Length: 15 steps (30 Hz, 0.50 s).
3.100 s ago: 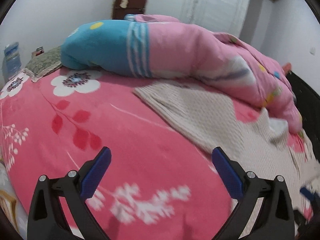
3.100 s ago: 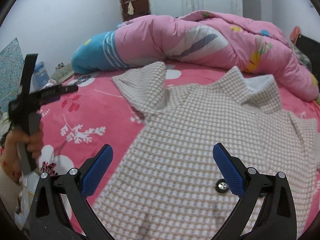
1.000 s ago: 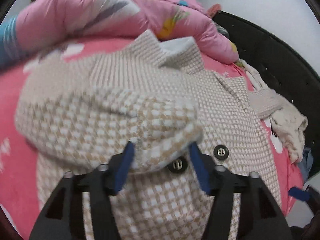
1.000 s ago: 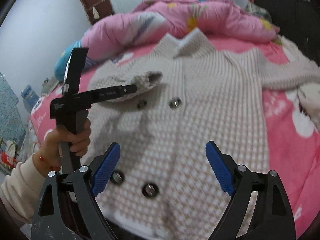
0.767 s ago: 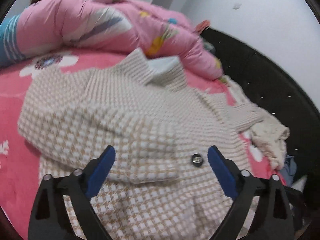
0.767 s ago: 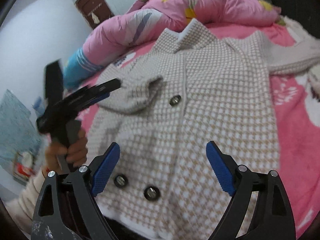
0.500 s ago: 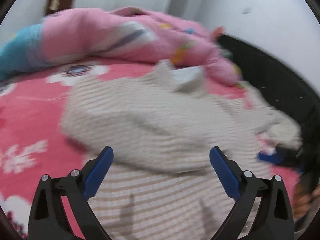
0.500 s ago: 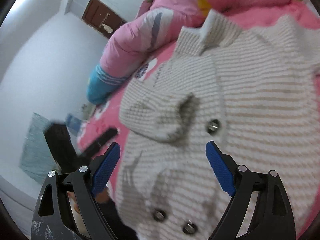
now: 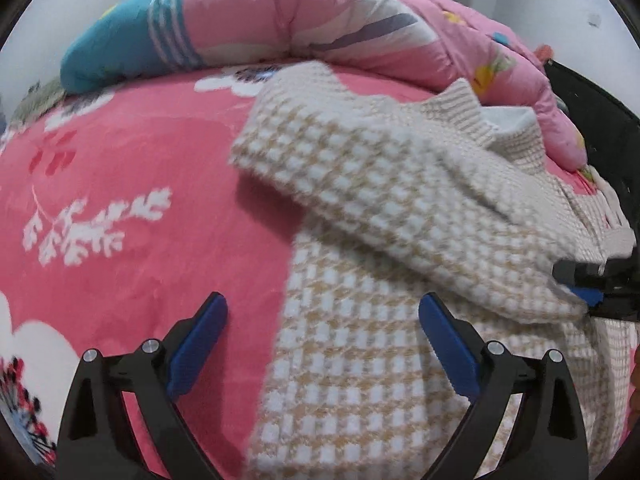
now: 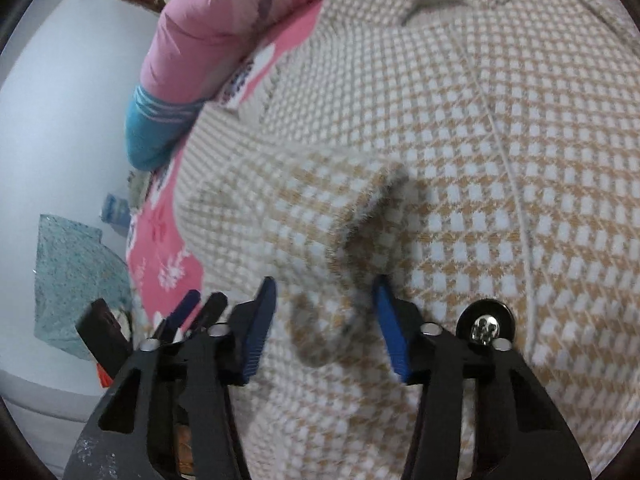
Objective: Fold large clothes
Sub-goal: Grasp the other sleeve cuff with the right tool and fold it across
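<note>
**Inspector:** Location of the coat [image 9: 400,380]?

**Clerk:** Spread front-up on the bed [image 9: 140,168], over pink sheeting with white flower print. Beige and white check knit. Collar [image 9: 480,116] at the far end, close to a rolled pink quilt [image 9: 320,20] along the far side of the bed.

**Inspector:** Sleeve [image 9: 400,200]?

**Clerk:** Folded in across the chest, running from the far left shoulder down to the near right. Cuff [image 10: 352,240] lying on the coat front, open end turned toward the right wrist camera.

**Inspector:** Right hand-held gripper [image 10: 324,328]?

**Clerk:** Pads drawn in about halfway and pressed on the cuff, thick knit bunched between them. Seen also at the right edge of the left wrist view [image 9: 588,292], tip at the very end of the sleeve.

**Inspector:** Left hand-held gripper [image 9: 324,344]?

**Clerk:** Jaws wide apart, nothing between the pads. Held above the near left edge of the coat, left pad over bare sheet, right pad over knit. Contact with either: none seen.

**Inspector:** Anything further?

**Clerk:** One dark button [image 10: 484,326] with a metal centre on the coat front, just right of the right pad and partly hidden behind the black frame. Some blur at the edges of both views.
</note>
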Available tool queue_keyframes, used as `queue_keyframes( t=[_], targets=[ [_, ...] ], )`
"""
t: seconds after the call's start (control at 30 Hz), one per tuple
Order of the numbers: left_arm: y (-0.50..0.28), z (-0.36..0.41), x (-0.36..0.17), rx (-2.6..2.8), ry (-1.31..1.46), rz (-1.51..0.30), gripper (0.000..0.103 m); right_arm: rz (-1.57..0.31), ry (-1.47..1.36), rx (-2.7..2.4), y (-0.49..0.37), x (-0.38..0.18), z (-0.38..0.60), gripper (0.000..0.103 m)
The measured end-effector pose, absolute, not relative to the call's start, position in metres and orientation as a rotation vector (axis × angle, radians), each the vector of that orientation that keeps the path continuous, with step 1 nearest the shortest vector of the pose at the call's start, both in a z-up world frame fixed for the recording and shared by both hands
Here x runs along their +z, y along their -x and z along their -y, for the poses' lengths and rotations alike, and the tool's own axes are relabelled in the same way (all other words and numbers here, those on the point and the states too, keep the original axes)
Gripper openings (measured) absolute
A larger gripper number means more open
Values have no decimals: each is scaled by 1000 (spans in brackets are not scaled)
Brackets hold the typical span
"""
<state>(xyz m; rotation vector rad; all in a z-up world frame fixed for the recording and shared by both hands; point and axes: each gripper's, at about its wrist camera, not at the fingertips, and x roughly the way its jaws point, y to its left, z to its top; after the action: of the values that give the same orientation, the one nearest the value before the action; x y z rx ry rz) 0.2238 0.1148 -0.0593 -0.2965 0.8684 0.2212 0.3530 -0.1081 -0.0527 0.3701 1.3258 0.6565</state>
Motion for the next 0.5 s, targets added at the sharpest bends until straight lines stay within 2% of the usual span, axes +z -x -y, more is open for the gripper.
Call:
queue_keyframes(
  t=[0.17,0.3,0.5],
  targets=[
    [-224,-123,-67,217,353,-853,94,-1310,-357,670,-354,-56,106,16],
    [-224,-121,-68,222,337,-848,94,-1229,-336,668,-351,-26,113,10],
    [-220,-124,-69,211,358,-831,94,-1092,-339,664,-361,21,121,9]
  ],
)
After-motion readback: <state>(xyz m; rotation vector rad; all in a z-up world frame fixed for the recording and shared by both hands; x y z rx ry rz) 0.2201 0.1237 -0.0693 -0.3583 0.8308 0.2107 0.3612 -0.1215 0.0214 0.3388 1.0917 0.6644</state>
